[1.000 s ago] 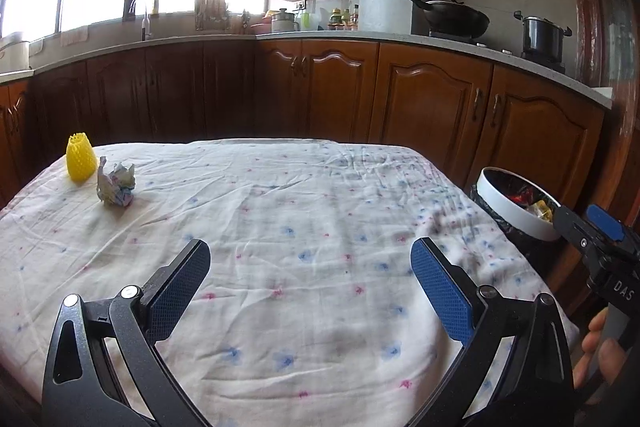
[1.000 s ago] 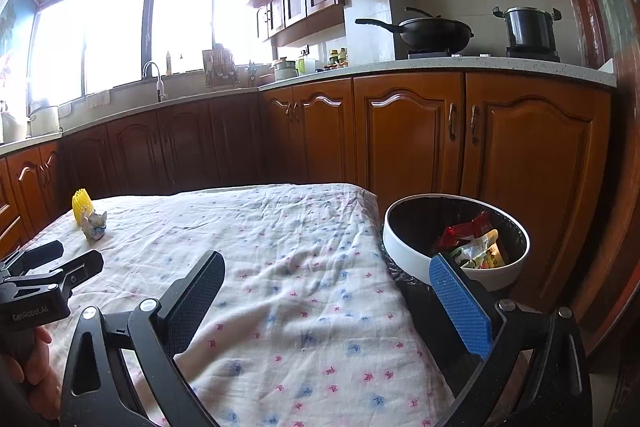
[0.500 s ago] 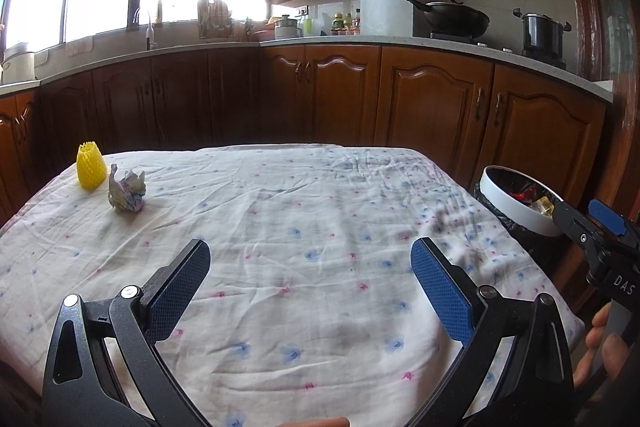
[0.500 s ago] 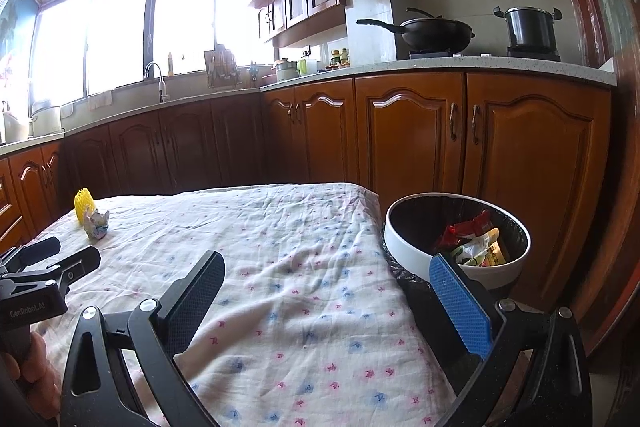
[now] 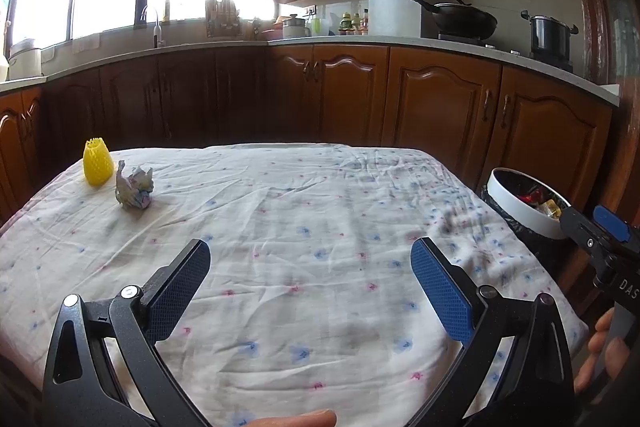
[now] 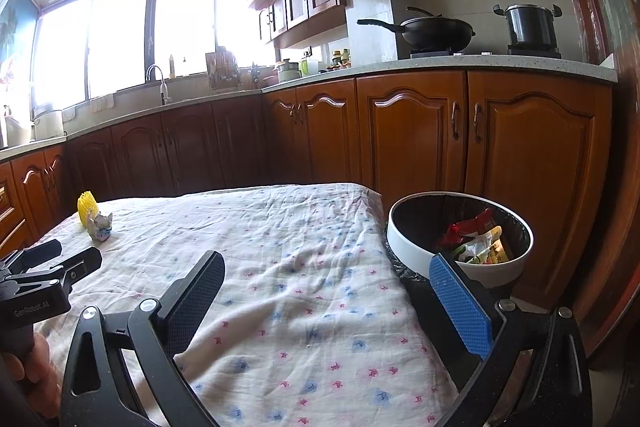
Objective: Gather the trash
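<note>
A crumpled paper wad (image 5: 134, 187) lies on the table's far left, beside a yellow mesh fruit sleeve (image 5: 97, 167); both also show small in the right wrist view, the wad (image 6: 100, 225) and the sleeve (image 6: 87, 205). A white-rimmed trash bin (image 6: 416, 251) lined with a black bag stands off the table's right edge and holds wrappers; it shows in the left wrist view too (image 5: 520, 209). My left gripper (image 5: 310, 261) is open and empty over the near part of the table. My right gripper (image 6: 326, 277) is open and empty at the table's right edge, near the bin.
The table is covered by a white cloth (image 5: 320, 219) with small flower prints. Brown kitchen cabinets (image 5: 436, 107) run behind the table and the bin. A wok (image 6: 432, 31) and a pot (image 6: 530, 27) sit on the stove.
The left gripper's view has risen and pulled back a little, so the paper wad and sleeve sit slightly more toward the centre. The right gripper has barely moved. Both stay open.
</note>
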The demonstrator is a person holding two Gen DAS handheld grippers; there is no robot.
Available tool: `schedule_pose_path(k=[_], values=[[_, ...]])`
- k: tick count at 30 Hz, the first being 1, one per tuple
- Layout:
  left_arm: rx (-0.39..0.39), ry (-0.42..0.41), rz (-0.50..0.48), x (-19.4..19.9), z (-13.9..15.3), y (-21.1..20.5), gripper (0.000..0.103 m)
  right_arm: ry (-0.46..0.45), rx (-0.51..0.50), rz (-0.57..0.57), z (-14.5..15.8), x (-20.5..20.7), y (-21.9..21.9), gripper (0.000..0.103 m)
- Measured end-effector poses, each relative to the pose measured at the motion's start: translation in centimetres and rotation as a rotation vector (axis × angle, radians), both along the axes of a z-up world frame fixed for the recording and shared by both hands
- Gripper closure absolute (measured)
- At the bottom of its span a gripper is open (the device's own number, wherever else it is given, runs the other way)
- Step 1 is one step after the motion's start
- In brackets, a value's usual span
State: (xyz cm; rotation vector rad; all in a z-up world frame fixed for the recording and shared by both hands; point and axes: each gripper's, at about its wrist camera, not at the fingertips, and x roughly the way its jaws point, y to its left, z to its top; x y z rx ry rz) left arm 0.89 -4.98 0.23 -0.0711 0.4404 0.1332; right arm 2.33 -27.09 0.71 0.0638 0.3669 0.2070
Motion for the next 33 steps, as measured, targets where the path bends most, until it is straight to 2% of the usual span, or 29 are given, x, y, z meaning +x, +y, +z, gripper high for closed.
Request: schedule_pose_path(k=[33], values=[[0.015,0.0,-0.006,-0.07,0.11,-0.08,0.001,-0.002,0.018,-0.002,-0.03,-0.35,0.19,0.0]])
